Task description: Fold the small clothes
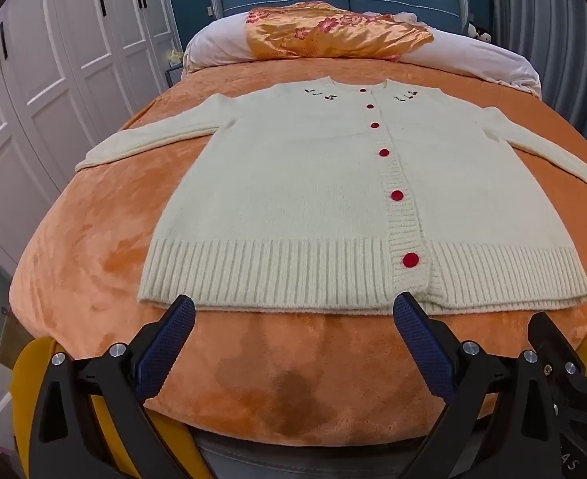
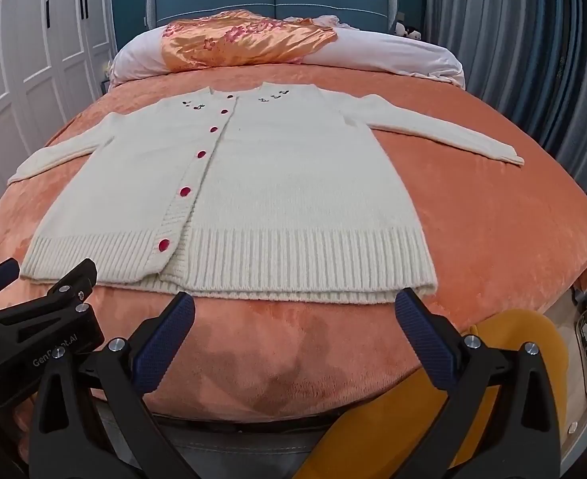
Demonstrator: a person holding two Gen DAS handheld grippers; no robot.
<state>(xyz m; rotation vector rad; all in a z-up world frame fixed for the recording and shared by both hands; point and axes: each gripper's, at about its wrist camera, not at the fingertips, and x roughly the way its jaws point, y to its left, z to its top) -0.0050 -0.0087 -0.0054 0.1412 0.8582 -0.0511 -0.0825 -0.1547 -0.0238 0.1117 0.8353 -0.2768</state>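
A cream cardigan [image 1: 301, 183] lies flat and buttoned on the orange blanket [image 1: 94, 247], hem toward you, collar toward the far pillows [image 1: 333, 36], both sleeves spread out to left and right. Your left gripper [image 1: 293, 311] and right gripper [image 2: 293, 307] hang just short of the near hem, jaws spread wide and holding nothing, each tilted down at the bed. The knit looks thick, soft and light; expect it to sag and stretch when lifted, and to cling a little to the plush blanket rather than slide. The ribbed hem [image 2: 293, 251] is the firmest edge, so its two corners likely give you the surest pinch; each cuff offers another, such as the left sleeve [image 1: 141, 139]. The red buttons [image 1: 396, 194] are hard, so keep the pads off them. Folding has not yet begun.
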